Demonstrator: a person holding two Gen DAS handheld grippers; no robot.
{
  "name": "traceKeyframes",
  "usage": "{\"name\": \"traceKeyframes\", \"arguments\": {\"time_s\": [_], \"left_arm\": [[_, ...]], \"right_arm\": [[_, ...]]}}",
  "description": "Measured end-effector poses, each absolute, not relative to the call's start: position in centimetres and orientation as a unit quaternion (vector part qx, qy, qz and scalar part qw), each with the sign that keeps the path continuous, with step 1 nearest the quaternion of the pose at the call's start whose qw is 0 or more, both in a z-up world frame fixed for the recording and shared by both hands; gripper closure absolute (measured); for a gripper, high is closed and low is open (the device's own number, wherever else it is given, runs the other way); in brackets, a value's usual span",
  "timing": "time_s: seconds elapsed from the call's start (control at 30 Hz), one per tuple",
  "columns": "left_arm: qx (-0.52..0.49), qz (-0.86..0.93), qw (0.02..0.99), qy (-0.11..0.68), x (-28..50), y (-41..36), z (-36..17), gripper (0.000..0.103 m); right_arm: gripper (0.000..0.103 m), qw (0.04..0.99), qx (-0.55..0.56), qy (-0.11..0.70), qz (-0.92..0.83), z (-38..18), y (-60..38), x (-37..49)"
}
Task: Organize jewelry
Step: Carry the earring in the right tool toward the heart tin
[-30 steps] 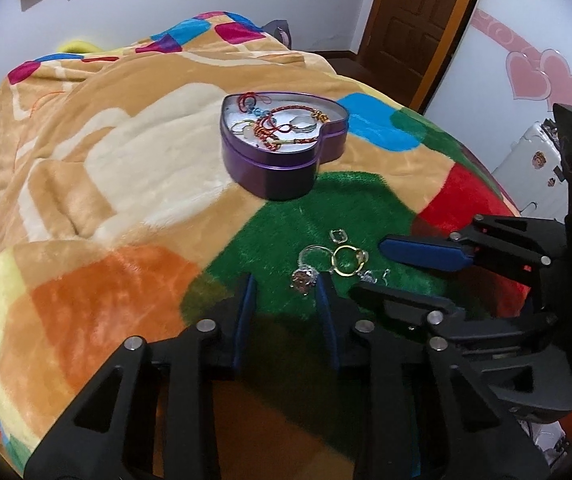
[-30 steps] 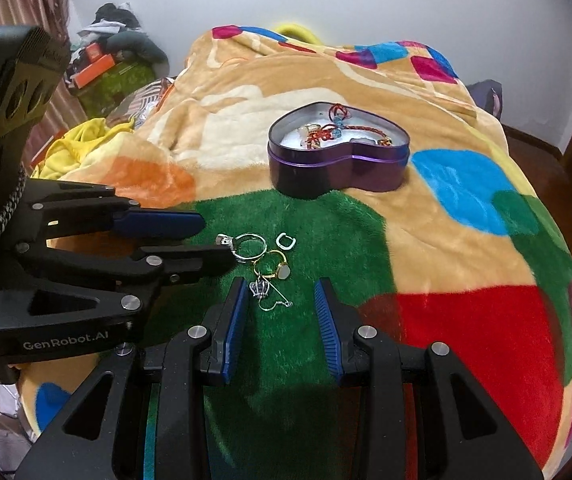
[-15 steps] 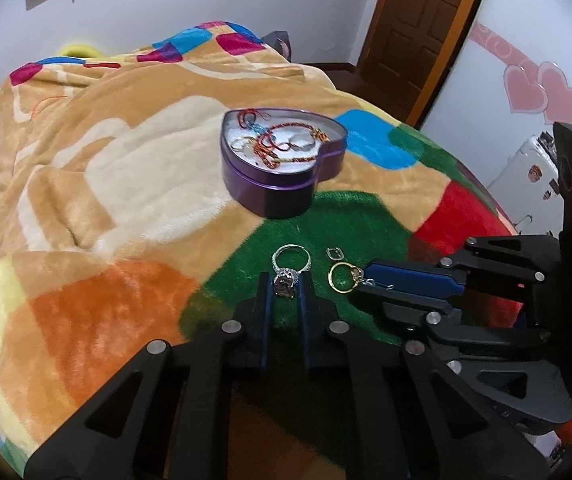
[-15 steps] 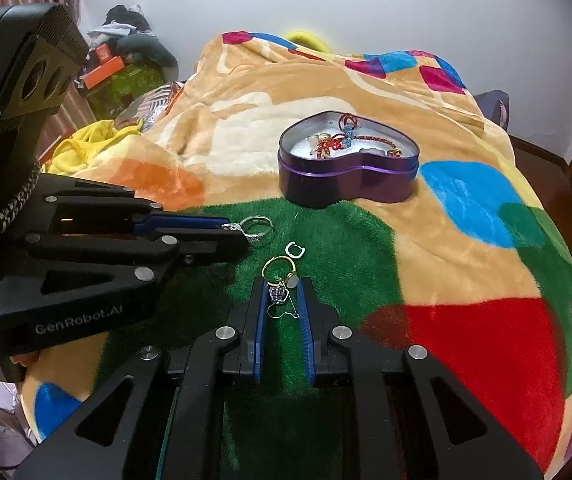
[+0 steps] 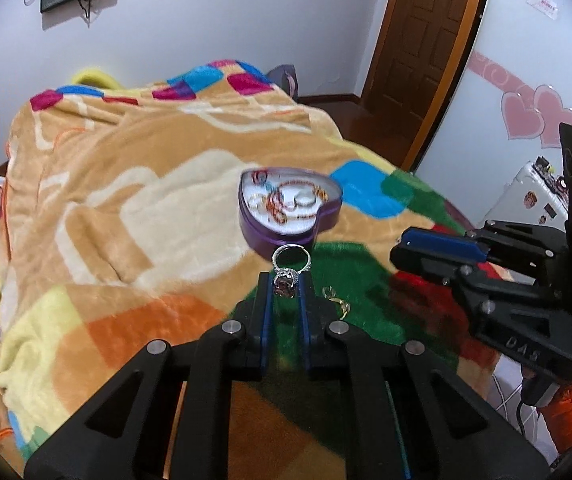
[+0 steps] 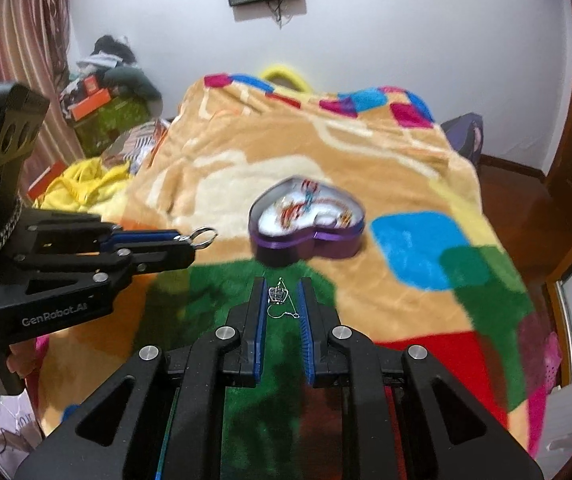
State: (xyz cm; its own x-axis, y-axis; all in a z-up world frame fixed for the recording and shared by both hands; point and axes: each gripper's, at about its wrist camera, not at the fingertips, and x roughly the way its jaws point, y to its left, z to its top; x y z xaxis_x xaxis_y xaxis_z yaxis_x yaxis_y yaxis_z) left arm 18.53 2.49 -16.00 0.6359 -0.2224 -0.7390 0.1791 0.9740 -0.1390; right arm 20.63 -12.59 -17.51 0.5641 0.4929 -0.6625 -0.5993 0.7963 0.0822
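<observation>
A purple heart-shaped tin (image 5: 290,210) with several bracelets and rings in it sits on the colourful blanket; it also shows in the right wrist view (image 6: 308,226). My left gripper (image 5: 285,284) is shut on a silver ring with a dark stone (image 5: 287,270), held above the blanket just short of the tin. The ring also shows in the right wrist view (image 6: 204,236). My right gripper (image 6: 281,294) is shut on a small silver crown earring (image 6: 277,295), lifted off the green patch. A gold ring (image 5: 336,298) lies on the green patch.
The blanket (image 5: 126,200) covers a bed whose edges drop off on all sides. A brown door (image 5: 418,40) stands at the far right. Clothes and boxes (image 6: 102,108) are piled at the left by a curtain. A white appliance (image 5: 534,196) stands to the right.
Both grippers closed on their pieces, the left on the ring and the right on the earring, and lifted them off the blanket toward the tin. The views are now blurred by motion.
</observation>
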Motion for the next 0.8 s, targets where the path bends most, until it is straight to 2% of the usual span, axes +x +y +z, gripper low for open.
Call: {"name": "traceKeyframes", "arguments": {"time_s": [0.53,0.8], "left_arm": [[-0.035,-0.102,0.930,0.351,20.1,3.3,-11.2,0.092],[-0.036,-0.104,0.929,0.352,21.7,3.1,-11.7,0.092]], "right_arm": [[0.090,0.912,-0.045,0.278,0.300,-12.3,-13.0,22.1],[0.090,0.911,-0.037,0.273,0.306,-12.1,-12.2,23.8]]}}
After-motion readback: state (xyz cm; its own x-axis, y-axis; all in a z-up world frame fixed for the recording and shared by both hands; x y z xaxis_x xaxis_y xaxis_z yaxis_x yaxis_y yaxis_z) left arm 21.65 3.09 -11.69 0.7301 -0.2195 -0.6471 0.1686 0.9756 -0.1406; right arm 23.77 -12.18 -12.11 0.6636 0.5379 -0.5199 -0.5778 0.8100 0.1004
